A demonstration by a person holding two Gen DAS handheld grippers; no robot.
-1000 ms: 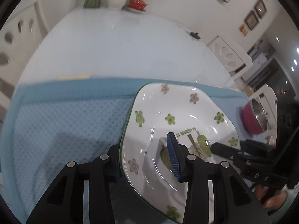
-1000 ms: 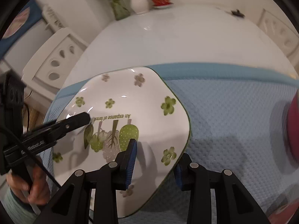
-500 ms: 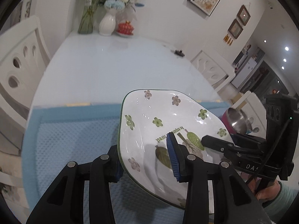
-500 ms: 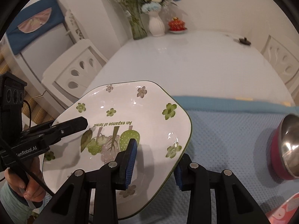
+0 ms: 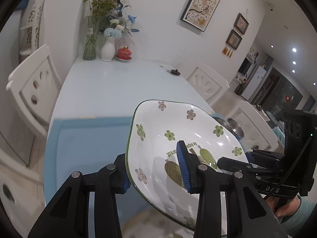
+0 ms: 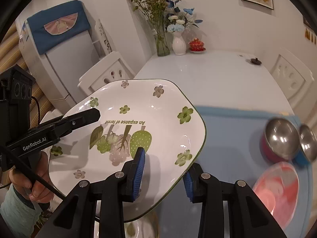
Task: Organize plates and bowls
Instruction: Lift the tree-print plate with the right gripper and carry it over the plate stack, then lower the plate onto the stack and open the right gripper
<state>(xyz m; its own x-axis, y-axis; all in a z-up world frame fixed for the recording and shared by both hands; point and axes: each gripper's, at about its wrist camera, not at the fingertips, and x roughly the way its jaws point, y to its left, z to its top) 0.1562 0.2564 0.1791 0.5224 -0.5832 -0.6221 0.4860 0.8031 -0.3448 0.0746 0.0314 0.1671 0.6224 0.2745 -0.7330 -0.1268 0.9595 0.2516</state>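
A white square plate point(image 5: 168, 130) with green flowers and a forest print is held in the air above the blue mat point(image 5: 83, 138). My left gripper point(image 5: 153, 170) is shut on its left rim. My right gripper point(image 6: 164, 172) is shut on its right rim; the plate also shows in the right wrist view point(image 6: 138, 109). Another patterned dish point(image 6: 142, 228) lies blurred below the plate. Each gripper's fingers reach over the plate's face in the other's view.
Two steel-lined bowls, one red point(image 6: 277, 140) and one blue point(image 6: 307, 148), and a pink plate point(image 6: 277, 188) sit on the mat at the right. Vases with flowers point(image 5: 107, 43) and a red lidded cup point(image 5: 123, 54) stand at the table's far end. White chairs flank the table.
Both grippers have lifted the plate up off the mat and tilted it; the cameras now look farther down the table. The grip has not changed.
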